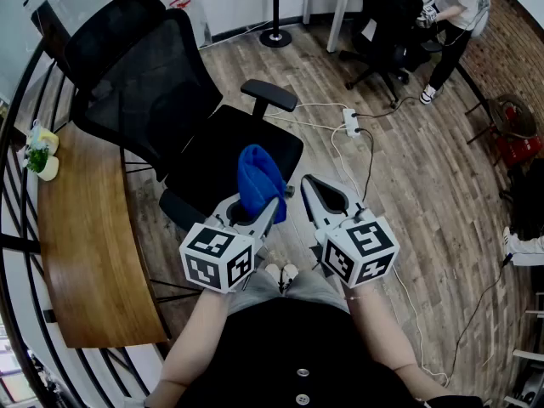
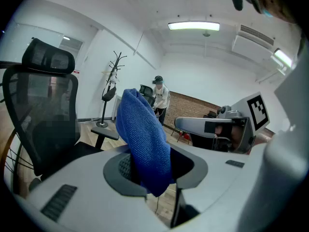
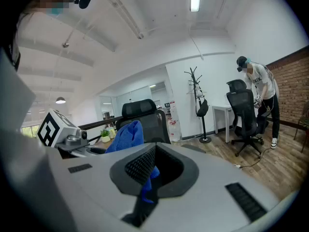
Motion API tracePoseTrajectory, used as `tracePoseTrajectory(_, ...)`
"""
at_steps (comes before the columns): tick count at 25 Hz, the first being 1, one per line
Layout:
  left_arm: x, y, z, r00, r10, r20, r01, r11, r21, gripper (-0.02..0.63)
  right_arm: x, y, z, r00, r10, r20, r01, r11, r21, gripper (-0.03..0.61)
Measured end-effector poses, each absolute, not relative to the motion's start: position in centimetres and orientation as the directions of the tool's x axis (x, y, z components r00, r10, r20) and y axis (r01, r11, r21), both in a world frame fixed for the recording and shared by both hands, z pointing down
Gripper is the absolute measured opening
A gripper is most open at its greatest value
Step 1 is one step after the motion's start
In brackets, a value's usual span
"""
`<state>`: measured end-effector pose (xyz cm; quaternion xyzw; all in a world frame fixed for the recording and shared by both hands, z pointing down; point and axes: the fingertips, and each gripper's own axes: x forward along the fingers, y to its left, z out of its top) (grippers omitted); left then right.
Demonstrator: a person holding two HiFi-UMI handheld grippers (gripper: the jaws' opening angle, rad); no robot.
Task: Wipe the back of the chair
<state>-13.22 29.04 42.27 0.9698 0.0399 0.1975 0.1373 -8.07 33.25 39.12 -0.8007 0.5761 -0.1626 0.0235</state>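
Note:
A black mesh office chair stands ahead and to the left, its back upright with a headrest and its seat just beyond my grippers. My left gripper is shut on a blue cloth, which stands up from the jaws over the seat's front. The left gripper view shows the blue cloth pinched in the left gripper, with the chair back at the left. My right gripper is shut with nothing in it, beside the cloth. From the right gripper the cloth and chair show behind.
A curved wooden desk with a small potted plant runs along the left, beside a railing. A power strip and cables lie on the wood floor to the right. A person and another office chair are at the far right.

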Motion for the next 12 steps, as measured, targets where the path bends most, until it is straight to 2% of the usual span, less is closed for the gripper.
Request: tracePoseTrajectory(12,-12.7,30.1,42.6,0.917,0.115,0.383,0.002,-0.959,0.283,0.121,-7.4,34.7,39.5,0.285,-0.928,0.242,-0.915,-0.338,-0.221,0.026)
